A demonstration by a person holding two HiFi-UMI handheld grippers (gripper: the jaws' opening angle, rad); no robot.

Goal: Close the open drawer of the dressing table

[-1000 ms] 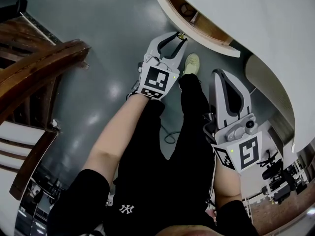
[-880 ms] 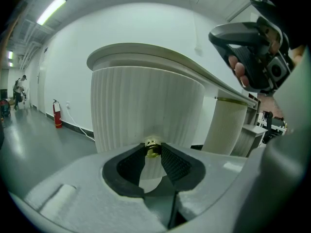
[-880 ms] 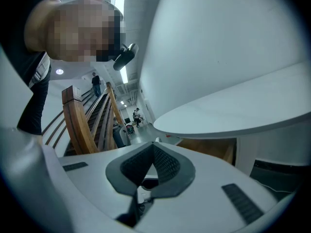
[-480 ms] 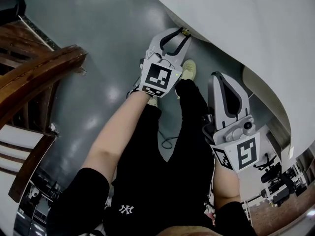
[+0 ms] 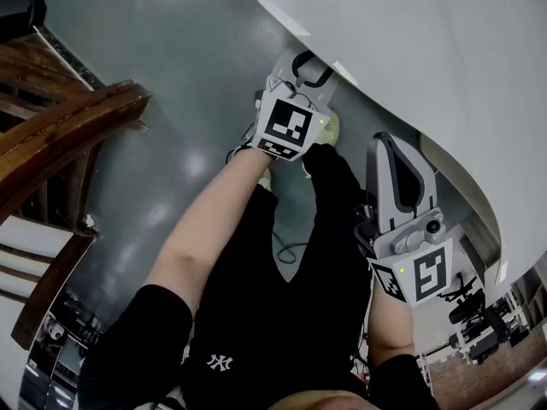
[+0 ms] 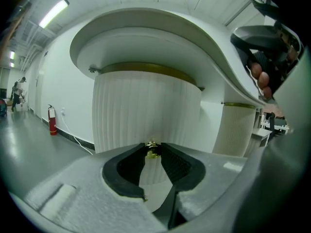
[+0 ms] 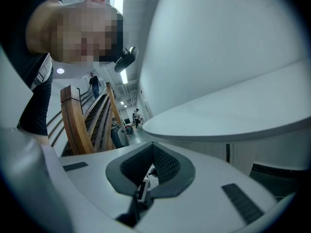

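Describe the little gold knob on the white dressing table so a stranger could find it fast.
Find the white dressing table with its curved overhanging top, then the wide ribbed front under the gold band. Low on that front is the small gold knob, pinched at the tips of the left gripper; it is the only shiny spot on those white ribs.

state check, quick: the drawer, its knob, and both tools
drawer, pushed in under the tabletop; fully shut cannot be told
knob, clamped at the left tool's tips
left tool, shut on the knob
right tool, shut, empty
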